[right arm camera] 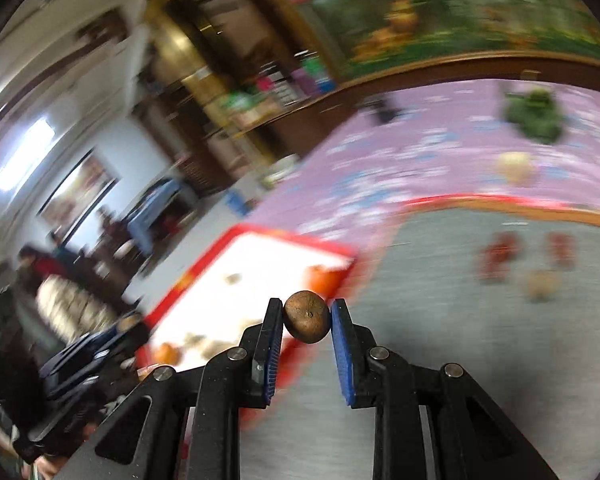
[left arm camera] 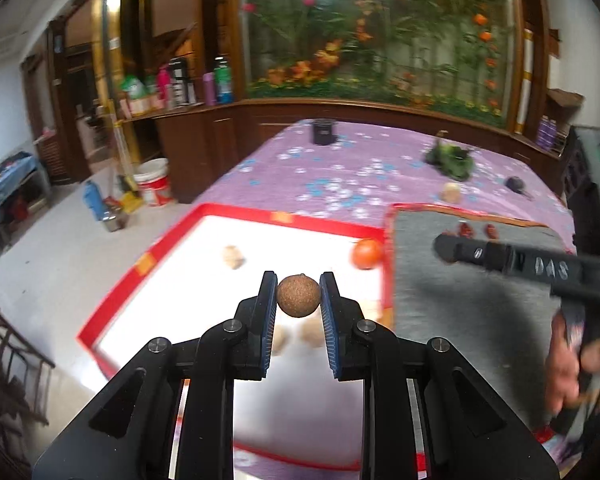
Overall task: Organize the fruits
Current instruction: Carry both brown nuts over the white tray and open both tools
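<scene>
My left gripper (left arm camera: 299,294) is shut on a round brown fruit (left arm camera: 298,295) and holds it above the white tray with a red rim (left arm camera: 148,258). An orange fruit (left arm camera: 366,253) and several pale fruits (left arm camera: 233,257) lie in that tray. My right gripper (right arm camera: 307,320) is shut on a brown, slightly flattened fruit (right arm camera: 307,321), above the grey mat (right arm camera: 480,340) near the tray's edge. Red dried fruits (right arm camera: 500,256) and a pale round fruit (right arm camera: 542,285) lie on the mat. The right gripper also shows in the left wrist view (left arm camera: 512,260), over the mat.
The purple flowered cloth (left arm camera: 340,176) carries a dark cup (left arm camera: 324,131), a green leafy bunch (left arm camera: 452,158), a pale fruit (left arm camera: 451,192) and a dark fruit (left arm camera: 515,184). The table's left edge drops to the floor with a white bucket (left arm camera: 153,182). The right wrist view is blurred.
</scene>
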Demonstrator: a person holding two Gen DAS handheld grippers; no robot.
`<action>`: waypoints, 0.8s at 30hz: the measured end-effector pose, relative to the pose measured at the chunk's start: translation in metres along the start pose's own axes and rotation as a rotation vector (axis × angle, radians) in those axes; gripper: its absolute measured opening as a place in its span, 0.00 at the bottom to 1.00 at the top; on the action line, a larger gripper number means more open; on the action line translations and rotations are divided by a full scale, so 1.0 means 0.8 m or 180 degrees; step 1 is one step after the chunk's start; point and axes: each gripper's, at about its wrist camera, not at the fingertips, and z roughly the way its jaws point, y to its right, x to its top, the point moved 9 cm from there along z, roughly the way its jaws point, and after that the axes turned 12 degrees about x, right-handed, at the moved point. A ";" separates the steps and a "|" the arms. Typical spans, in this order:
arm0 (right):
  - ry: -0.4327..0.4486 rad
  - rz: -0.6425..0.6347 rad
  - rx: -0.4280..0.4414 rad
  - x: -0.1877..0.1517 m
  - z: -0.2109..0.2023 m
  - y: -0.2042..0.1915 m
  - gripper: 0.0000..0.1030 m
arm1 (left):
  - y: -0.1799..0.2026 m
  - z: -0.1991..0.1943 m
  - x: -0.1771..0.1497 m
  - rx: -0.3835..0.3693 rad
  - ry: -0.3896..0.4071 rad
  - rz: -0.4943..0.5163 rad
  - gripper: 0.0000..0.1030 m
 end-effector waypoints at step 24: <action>-0.0433 -0.0215 0.0030 -0.060 0.117 -0.044 0.26 | -0.051 0.061 -0.041 0.0395 -0.0223 -0.0047 0.20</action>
